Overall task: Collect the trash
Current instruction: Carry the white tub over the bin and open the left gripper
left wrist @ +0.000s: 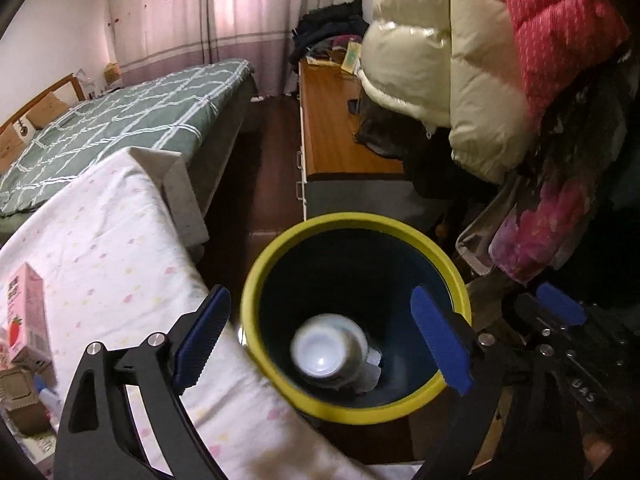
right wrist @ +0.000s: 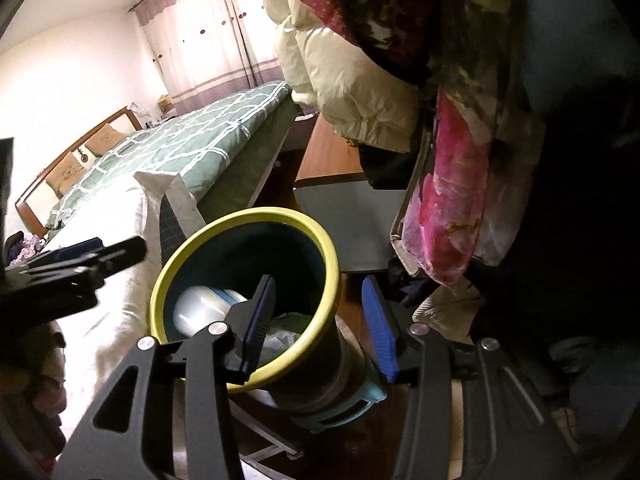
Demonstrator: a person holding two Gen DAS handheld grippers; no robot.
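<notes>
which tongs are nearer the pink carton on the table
Left. The left tongs hang open over the bin, next to the table edge where the pink carton lies; the right tongs straddle the bin's far rim.

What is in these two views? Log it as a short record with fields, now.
setting: bedroom, bed with green checked cover
bin: yellow-rimmed bin beside white-covered table
bin contents: white bottle, blurred, plus crumpled paper
left hand-held gripper: open above the bin, nothing between the pads
right hand-held gripper: jaws astride the bin's rim; contact unclear
left on table: pink carton
</notes>
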